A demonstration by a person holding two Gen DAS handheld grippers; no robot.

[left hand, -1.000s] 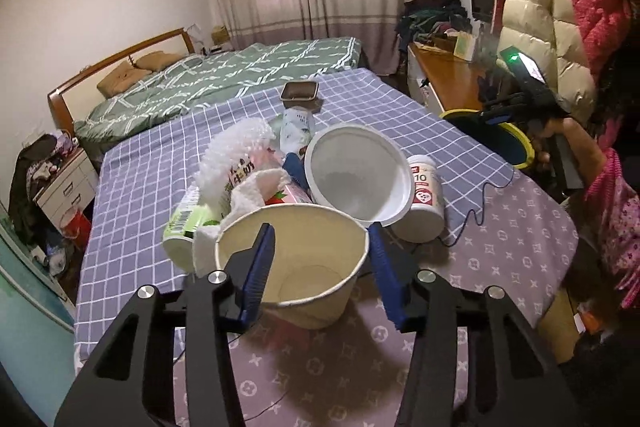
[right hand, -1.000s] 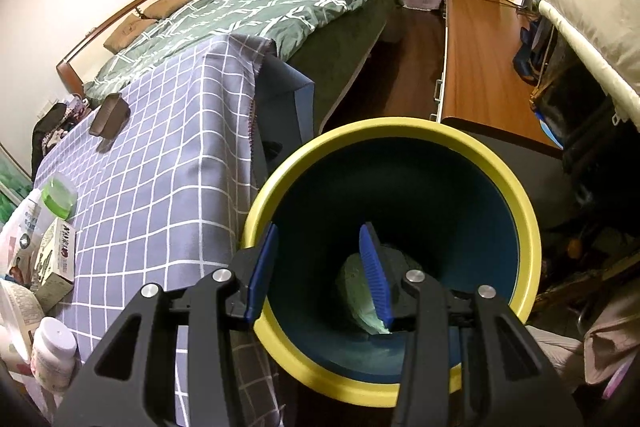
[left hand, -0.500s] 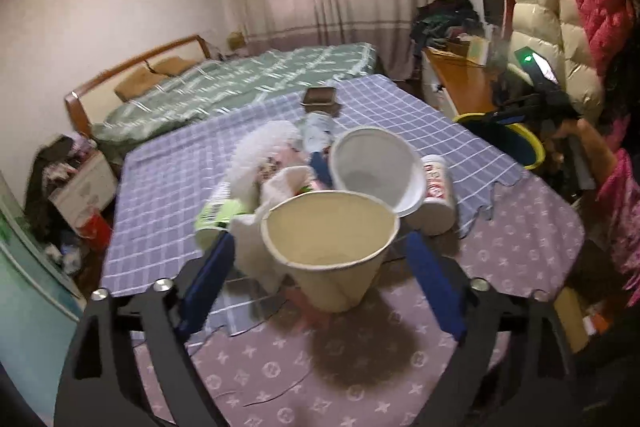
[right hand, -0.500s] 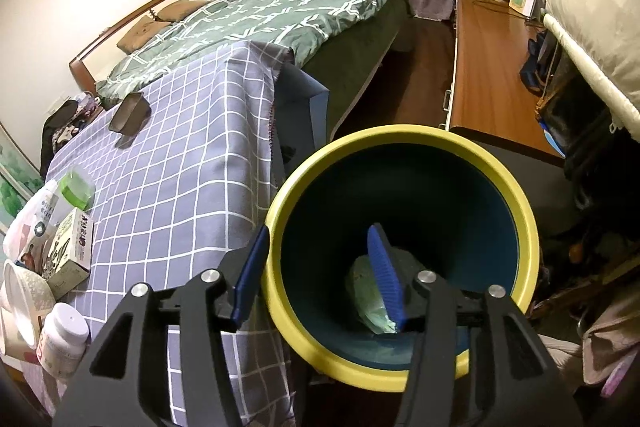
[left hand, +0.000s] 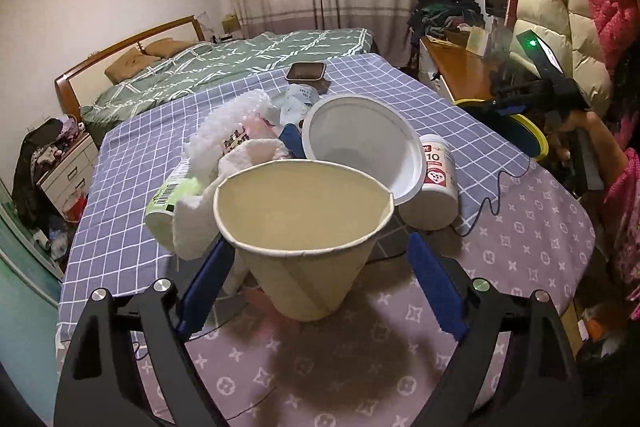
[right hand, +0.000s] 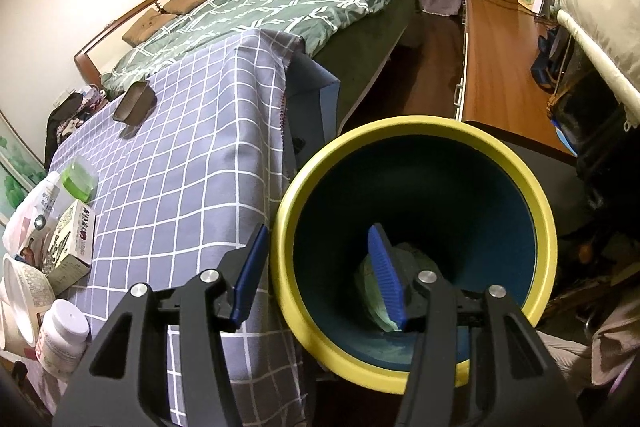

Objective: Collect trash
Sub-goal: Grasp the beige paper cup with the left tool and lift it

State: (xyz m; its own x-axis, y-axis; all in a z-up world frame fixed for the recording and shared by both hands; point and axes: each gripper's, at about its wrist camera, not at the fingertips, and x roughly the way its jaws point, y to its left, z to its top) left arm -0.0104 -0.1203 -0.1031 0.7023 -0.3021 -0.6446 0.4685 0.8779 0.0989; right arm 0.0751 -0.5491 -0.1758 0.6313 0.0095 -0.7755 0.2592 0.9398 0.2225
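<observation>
**Paper cup between spread jaws; bin rim between the other pair**

Left wrist view: the left gripper (left hand: 316, 279) stands released. Its jaws have just been closing slightly after opening wide, and the beige paper cup (left hand: 304, 223) stands upright between them, clear of both blue pads. Directly beyond the cup lies a heap of trash: a white paper bowl (left hand: 360, 143) tipped on its side, a white pill bottle (left hand: 436, 187) to the right of it, crumpled white tissue (left hand: 240, 167) and a green-capped bottle (left hand: 168, 199) to the left. All rest on the cloth-covered table (left hand: 520, 247).

Right wrist view: the right gripper (right hand: 316, 267) is open, its jaws straddling the yellow rim of the trash bin (right hand: 544, 227); whether a pad touches the rim cannot be told. The right pad hangs inside the bin, above a pale green wad (right hand: 372, 291) on the bottom. Left of the gripper, the table's checked cloth (right hand: 192, 167) hangs beside the bin.
</observation>
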